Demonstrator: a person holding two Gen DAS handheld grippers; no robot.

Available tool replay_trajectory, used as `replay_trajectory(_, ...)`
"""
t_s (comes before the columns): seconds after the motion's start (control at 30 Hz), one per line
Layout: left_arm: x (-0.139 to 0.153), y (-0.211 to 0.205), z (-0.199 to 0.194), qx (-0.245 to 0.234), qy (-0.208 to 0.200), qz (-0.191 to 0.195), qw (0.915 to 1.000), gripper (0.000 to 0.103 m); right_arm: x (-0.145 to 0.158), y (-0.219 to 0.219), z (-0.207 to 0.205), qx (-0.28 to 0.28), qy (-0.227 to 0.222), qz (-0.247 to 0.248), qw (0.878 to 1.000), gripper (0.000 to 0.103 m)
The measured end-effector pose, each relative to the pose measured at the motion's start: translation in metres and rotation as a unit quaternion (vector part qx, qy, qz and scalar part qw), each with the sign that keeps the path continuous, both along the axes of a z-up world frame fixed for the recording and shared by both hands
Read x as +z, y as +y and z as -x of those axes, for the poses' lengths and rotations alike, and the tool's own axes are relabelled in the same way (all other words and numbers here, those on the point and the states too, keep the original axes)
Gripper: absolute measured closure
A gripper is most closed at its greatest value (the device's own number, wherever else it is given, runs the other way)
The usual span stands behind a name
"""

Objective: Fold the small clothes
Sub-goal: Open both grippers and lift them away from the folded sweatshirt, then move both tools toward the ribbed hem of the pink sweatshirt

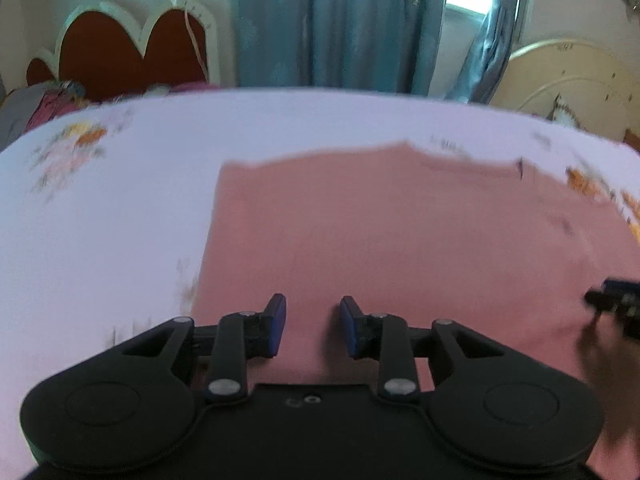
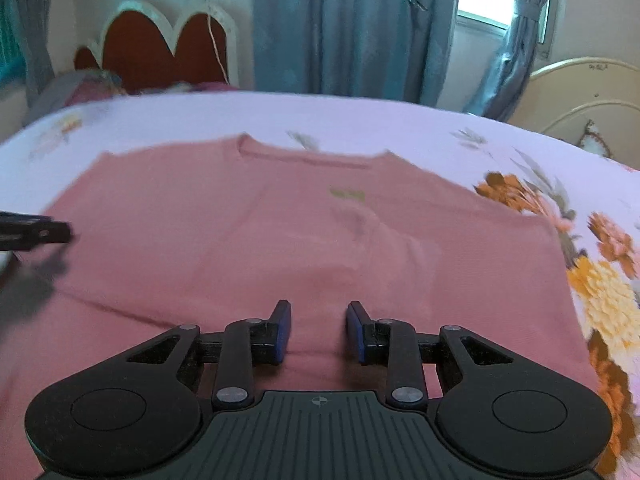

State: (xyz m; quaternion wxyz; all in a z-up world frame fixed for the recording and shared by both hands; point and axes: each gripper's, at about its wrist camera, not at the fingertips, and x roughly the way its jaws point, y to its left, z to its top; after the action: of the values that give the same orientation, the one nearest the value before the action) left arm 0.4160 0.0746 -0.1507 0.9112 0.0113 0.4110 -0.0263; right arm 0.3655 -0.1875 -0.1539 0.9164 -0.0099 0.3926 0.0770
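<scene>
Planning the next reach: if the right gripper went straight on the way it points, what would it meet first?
Probably the pink knit shirt spread flat on the floral bedsheet; the open right gripper angles down over it, though depth is unclear.

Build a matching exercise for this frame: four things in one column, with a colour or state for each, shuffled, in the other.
Things:
1. short-sleeved cotton shirt
2. floral bed sheet
3. left gripper
4. long window curtain

Colours or states:
A. grey-blue, hanging
B. pink, spread flat
C. open above the cloth, holding nothing
D. pale lilac with orange flowers

Pairs: 1-B, 2-D, 3-C, 4-A
</scene>
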Motion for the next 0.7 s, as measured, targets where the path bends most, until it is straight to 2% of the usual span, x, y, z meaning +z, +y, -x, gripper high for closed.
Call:
replay_trajectory(0.1,-0.005,0.003,0.004,0.002,-0.002,-0.003,1.0,0.071,-0.003,-0.011,0.0,-0.009,0.007,-0.018,1.0,0.073)
replay_trajectory(0.33,-0.007,-0.004,0.003,0.012,0.0,-0.02,0.9997,0.072,-0.007,-0.009,-0.002,-0.007,0.005,-0.011,1.0,0.073)
replay_trajectory(0.5,0.005,-0.011,0.014,0.035,0.011,-0.026,0.999,0.071,-0.003,-0.019,-0.003,0.017,0.014,-0.029,0.999,0.07)
replay_trajectory(0.57,0.014,-0.013,0.026,0.043,0.003,-0.02,0.9989,0.068,0.003,-0.022,0.001,0.024,0.018,-0.04,0.999,0.069)
replay_trajectory(0.7,0.025,-0.023,0.049,0.034,-0.005,-0.034,0.9988,0.058,0.011,-0.029,0.019,0.025,0.022,-0.072,0.997,0.069)
